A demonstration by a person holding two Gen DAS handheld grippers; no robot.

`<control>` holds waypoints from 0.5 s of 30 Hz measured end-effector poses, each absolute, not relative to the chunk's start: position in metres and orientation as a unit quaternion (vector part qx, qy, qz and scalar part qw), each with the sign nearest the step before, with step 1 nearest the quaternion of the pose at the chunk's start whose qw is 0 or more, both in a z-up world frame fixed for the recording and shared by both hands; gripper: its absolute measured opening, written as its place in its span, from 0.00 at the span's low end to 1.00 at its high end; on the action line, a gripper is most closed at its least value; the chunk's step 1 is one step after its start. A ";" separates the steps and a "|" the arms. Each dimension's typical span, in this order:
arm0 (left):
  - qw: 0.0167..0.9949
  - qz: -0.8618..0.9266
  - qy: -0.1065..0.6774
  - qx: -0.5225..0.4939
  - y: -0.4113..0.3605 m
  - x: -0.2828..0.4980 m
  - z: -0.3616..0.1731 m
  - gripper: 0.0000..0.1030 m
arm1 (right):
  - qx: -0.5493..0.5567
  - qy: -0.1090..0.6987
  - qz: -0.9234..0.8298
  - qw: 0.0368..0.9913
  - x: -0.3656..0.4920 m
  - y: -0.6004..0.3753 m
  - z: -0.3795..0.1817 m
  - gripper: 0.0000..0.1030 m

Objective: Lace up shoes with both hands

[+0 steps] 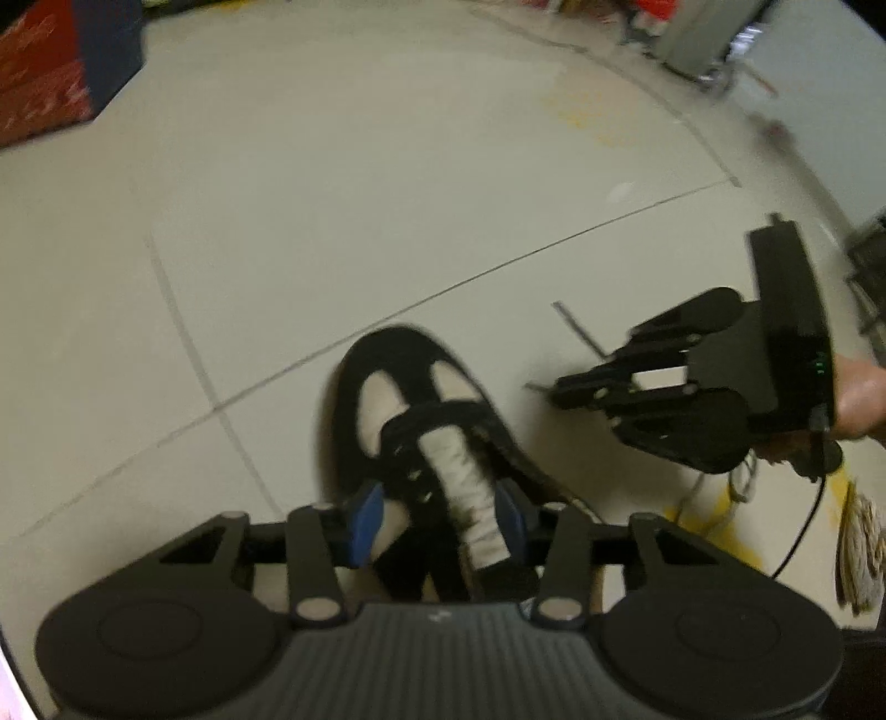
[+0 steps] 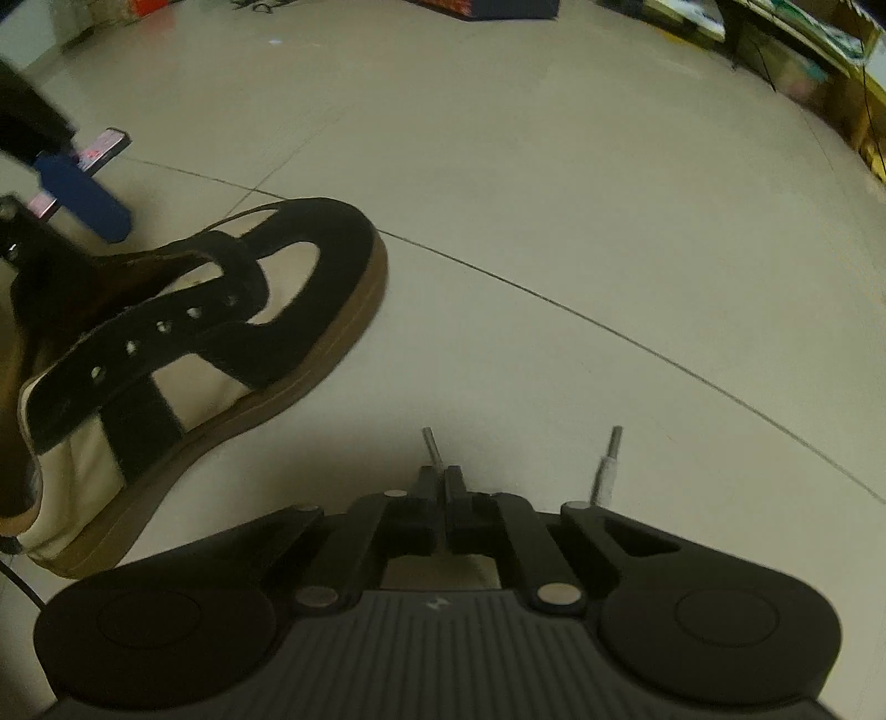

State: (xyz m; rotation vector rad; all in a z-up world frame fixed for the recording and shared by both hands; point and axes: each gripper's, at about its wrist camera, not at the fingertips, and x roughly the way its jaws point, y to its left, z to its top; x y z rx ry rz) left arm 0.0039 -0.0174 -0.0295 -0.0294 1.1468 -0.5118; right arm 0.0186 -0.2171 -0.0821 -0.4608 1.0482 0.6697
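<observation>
A black and cream shoe (image 1: 410, 404) with a brown sole stands on the tiled floor, toe pointing away; it also shows in the right wrist view (image 2: 221, 332) at the left. No lace shows in its eyelets (image 2: 160, 327). My left gripper (image 1: 437, 526) is open, its blue pads (image 1: 365, 523) on either side of the shoe's pale tongue (image 1: 470, 498). My right gripper (image 2: 440, 482) is shut and empty, a thin metal pin (image 2: 429, 443) sticking out from its tip, low over the floor to the right of the shoe. It shows in the left wrist view (image 1: 559, 387).
A red and blue box (image 1: 61, 72) stands at the far left. Shelves and clutter (image 2: 803, 50) line the far right. A cable and yellow floor marks (image 1: 720, 515) lie right of the shoe. A small pink-lit device (image 2: 102, 147) lies on the floor beyond the shoe.
</observation>
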 end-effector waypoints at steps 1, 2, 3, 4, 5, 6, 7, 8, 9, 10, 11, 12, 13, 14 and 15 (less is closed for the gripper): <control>0.813 -0.250 0.526 -0.008 -0.018 0.003 -0.029 0.39 | -0.221 0.478 0.316 0.789 0.016 -0.215 -0.080 0.03; 0.815 -0.262 0.516 -0.001 -0.020 0.003 -0.028 0.39 | -0.228 0.470 0.318 0.791 0.013 -0.214 -0.077 0.03; 0.817 -0.273 0.508 0.007 -0.021 0.002 -0.028 0.38 | -0.235 0.460 0.322 0.793 0.011 -0.213 -0.073 0.03; 0.817 -0.285 0.501 0.015 -0.023 0.001 -0.028 0.36 | -0.244 0.448 0.328 0.795 0.007 -0.210 -0.068 0.03; 0.815 -0.297 0.497 0.021 -0.025 0.000 -0.029 0.35 | -0.257 0.433 0.335 0.796 0.004 -0.208 -0.063 0.03; 0.813 -0.309 0.493 0.028 -0.027 0.000 -0.030 0.33 | -0.274 0.414 0.341 0.798 0.000 -0.204 -0.059 0.03; 0.811 -0.315 0.492 0.034 -0.029 -0.001 -0.032 0.33 | -0.292 0.396 0.346 0.799 -0.004 -0.201 -0.055 0.03; 0.809 -0.322 0.490 0.039 -0.031 -0.001 -0.034 0.31 | -0.310 0.379 0.352 0.798 -0.008 -0.197 -0.050 0.03; 0.807 -0.328 0.489 0.043 -0.032 0.000 -0.037 0.29 | -0.335 0.359 0.359 0.794 -0.014 -0.194 -0.046 0.03; 0.806 -0.335 0.487 0.044 -0.032 0.001 -0.039 0.29 | -0.368 0.334 0.370 0.785 -0.021 -0.189 -0.043 0.03; 0.805 -0.340 0.484 0.042 -0.032 0.003 -0.042 0.29 | -0.400 0.309 0.380 0.775 -0.028 -0.184 -0.040 0.03; 0.804 -0.345 0.484 0.036 -0.031 0.006 -0.045 0.28 | -0.430 0.286 0.390 0.762 -0.036 -0.180 -0.037 0.03; 0.802 -0.348 0.485 0.029 -0.030 0.008 -0.048 0.28 | -0.457 0.269 0.400 0.747 -0.043 -0.176 -0.035 0.03; 0.800 -0.352 0.485 0.025 -0.030 0.010 -0.050 0.28 | -0.483 0.252 0.410 0.732 -0.050 -0.173 -0.034 0.03; 0.799 -0.357 0.483 0.024 -0.029 0.012 -0.053 0.28 | -0.506 0.236 0.420 0.716 -0.057 -0.169 -0.032 0.03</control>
